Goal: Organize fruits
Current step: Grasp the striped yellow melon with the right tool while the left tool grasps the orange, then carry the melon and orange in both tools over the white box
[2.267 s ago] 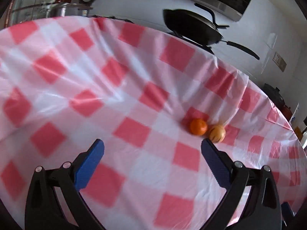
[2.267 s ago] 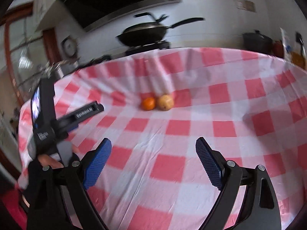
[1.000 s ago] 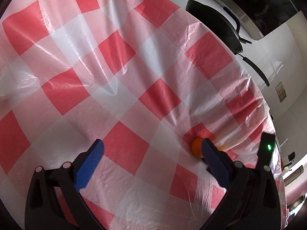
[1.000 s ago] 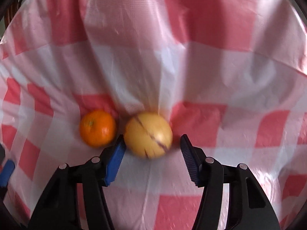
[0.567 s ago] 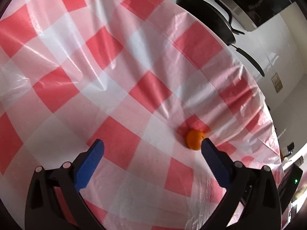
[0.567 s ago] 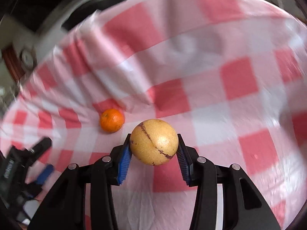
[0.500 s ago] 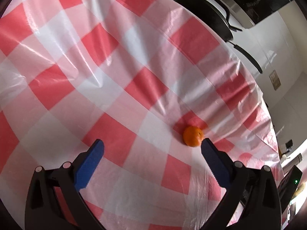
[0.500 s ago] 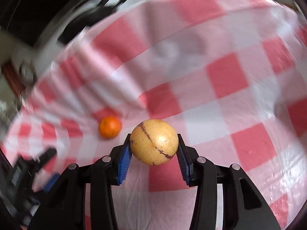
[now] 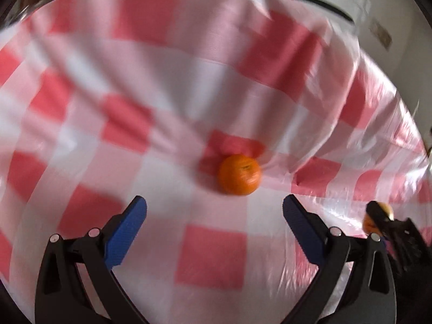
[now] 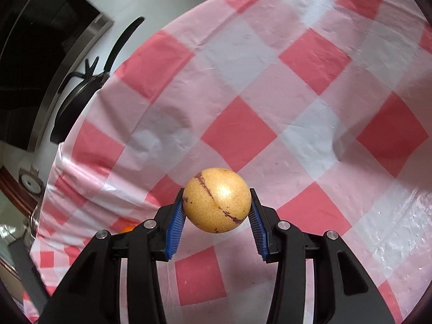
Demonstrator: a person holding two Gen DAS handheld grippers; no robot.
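Right view: right gripper jaws clamped on yellow fruit, held above desk; orange mostly hidden behind finger. Left view, blurred: left gripper jaws wide apart, holding nothing; orange lay just ahead on checked cloth. Black pan stood past desk's far edge.

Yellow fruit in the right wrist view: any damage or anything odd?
The yellow fruit, clamped in the right gripper, bears dark brown streaks across its skin, possibly scarring or cracks. The tablecloth is wrinkled. Nothing spilled.
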